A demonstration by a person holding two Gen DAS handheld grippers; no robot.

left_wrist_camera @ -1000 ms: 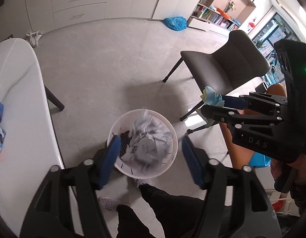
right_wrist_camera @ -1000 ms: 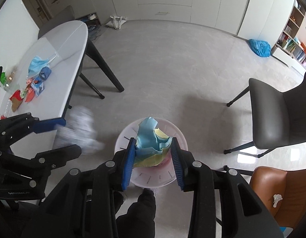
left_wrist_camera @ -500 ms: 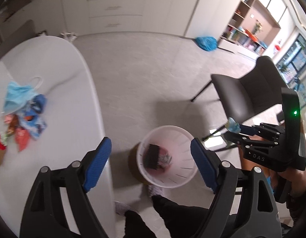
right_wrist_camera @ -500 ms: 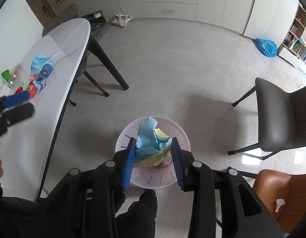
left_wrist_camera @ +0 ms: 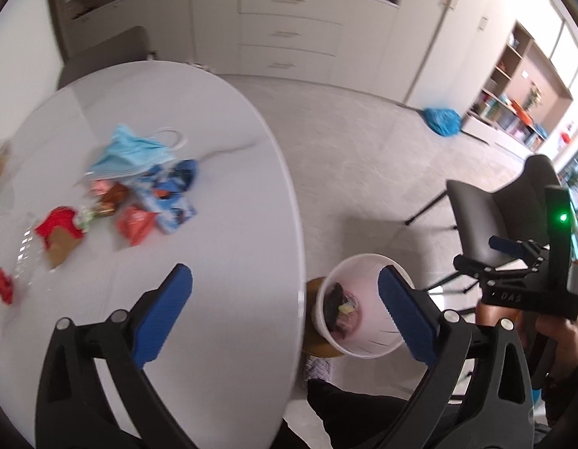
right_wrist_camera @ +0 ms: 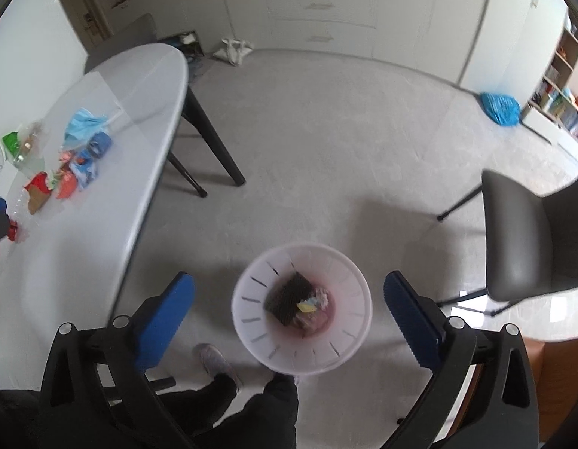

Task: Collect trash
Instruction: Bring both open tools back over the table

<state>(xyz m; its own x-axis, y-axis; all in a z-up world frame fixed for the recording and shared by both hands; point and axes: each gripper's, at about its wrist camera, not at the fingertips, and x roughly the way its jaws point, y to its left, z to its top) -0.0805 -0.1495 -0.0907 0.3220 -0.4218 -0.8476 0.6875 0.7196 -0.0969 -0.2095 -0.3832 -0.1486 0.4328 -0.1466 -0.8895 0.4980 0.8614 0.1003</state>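
Observation:
A white wastebasket [right_wrist_camera: 251, 321] stands on the floor beside the table, with a dark item and crumpled scraps at its bottom; it also shows in the left wrist view [left_wrist_camera: 367, 344]. My right gripper [right_wrist_camera: 289, 310] is open and empty above the basket. My left gripper [left_wrist_camera: 285, 310] is open and empty over the edge of the white table [left_wrist_camera: 232, 262]. On the table lies a pile of trash: a blue face mask [left_wrist_camera: 133, 153], blue wrappers [left_wrist_camera: 169, 194], red wrappers [left_wrist_camera: 135, 224] and a red-brown carton [left_wrist_camera: 60, 235]. The pile also shows in the right wrist view [right_wrist_camera: 75, 161].
A grey chair [right_wrist_camera: 520, 232] stands right of the basket. A clear plastic bottle [left_wrist_camera: 25, 254] lies at the table's left. A blue bag [right_wrist_camera: 500, 108] lies on the floor by the shelves. My legs and a shoe [right_wrist_camera: 216, 363] are below the basket.
My right gripper has opened and dropped the blue and yellow paper into the basket. My left gripper has swung left from over the basket to over the table.

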